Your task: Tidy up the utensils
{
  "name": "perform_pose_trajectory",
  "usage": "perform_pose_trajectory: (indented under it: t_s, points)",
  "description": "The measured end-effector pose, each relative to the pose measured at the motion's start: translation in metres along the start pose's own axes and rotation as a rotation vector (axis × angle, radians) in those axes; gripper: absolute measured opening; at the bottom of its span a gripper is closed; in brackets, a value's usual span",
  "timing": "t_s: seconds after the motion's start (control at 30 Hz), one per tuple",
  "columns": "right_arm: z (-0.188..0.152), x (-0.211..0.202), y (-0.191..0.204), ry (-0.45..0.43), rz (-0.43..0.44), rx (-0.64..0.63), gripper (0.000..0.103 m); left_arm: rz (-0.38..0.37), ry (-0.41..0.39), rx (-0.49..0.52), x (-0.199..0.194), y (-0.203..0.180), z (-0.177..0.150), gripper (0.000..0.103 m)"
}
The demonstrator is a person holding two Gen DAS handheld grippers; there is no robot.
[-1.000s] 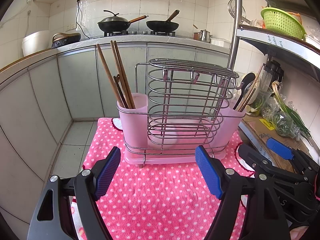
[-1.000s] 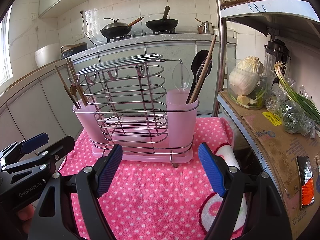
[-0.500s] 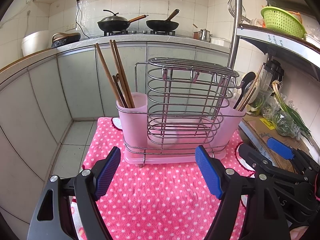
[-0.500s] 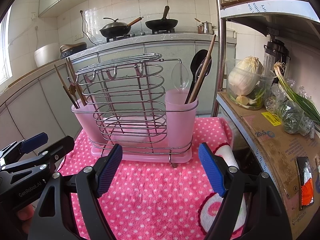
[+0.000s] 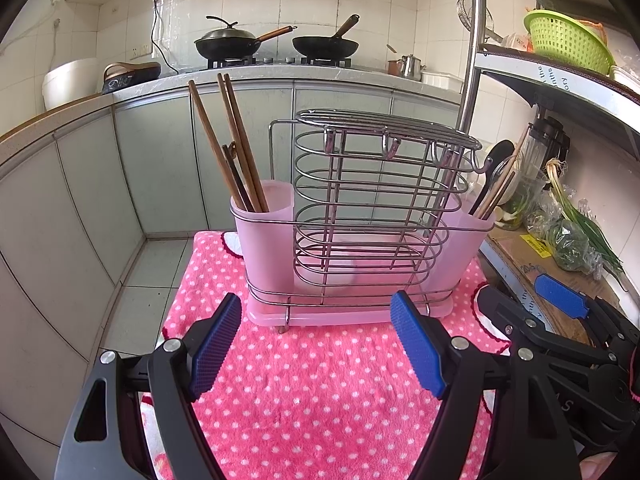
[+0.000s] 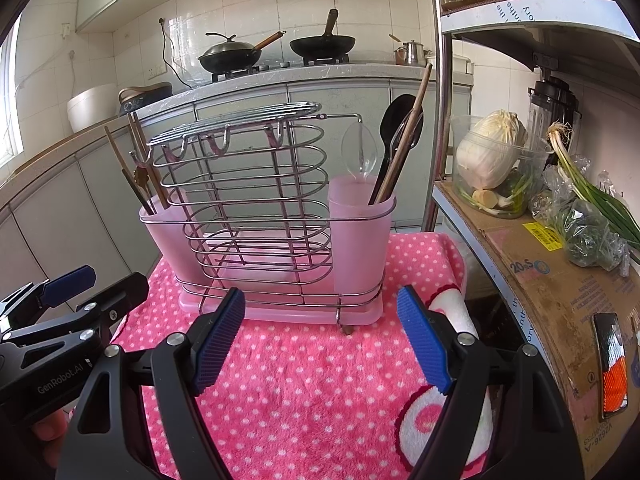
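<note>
A wire utensil rack (image 5: 360,208) (image 6: 248,200) with pink plastic cups stands on a pink dotted towel (image 5: 312,384) (image 6: 304,384). Wooden chopsticks (image 5: 230,144) (image 6: 138,168) stand in its left cup (image 5: 262,240). A black spoon (image 6: 394,140), a clear spoon (image 6: 360,152) and wooden sticks stand in its right cup (image 6: 360,236). My left gripper (image 5: 316,346) is open and empty just in front of the rack. My right gripper (image 6: 322,340) is open and empty, also in front of the rack, to the right of the left one.
A shelf on the right holds a cardboard sheet (image 6: 560,288), a cabbage in a clear tub (image 6: 492,160), green onions (image 6: 592,208) and a phone (image 6: 612,364). A metal pole (image 6: 442,92) rises behind the rack. Counter with pans (image 5: 276,46) stands behind.
</note>
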State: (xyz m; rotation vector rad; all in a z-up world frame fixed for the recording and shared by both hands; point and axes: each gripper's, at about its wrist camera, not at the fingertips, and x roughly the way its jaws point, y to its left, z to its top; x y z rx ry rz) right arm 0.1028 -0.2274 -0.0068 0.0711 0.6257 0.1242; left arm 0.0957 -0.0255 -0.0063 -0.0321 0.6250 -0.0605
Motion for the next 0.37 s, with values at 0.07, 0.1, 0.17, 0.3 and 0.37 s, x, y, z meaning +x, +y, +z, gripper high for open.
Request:
perform_pose_trajectory:
  t_s: [0.07,0.1,0.17,0.3,0.37]
  points:
    - [0.000,0.001,0.000,0.002,-0.001,-0.001,0.079,-0.002,0.004,-0.001,0.002,0.000,0.000,0.075]
    - [-0.001,0.003,-0.001,0.005,0.000,-0.001,0.079,-0.005,0.010,-0.004,0.003,0.000,0.000,0.075]
    - [-0.001,0.006,-0.001,0.012,-0.001,-0.001,0.079,-0.008,0.024,-0.006,0.007,0.001,-0.001,0.075]
    - [-0.003,0.014,-0.002,0.027,-0.003,-0.004,0.079,-0.012,0.039,0.008,0.014,0.001,-0.002,0.075]
    - [-0.005,0.020,-0.005,0.041,-0.008,-0.003,0.079,-0.007,0.044,0.012,0.019,0.005,-0.003,0.075]
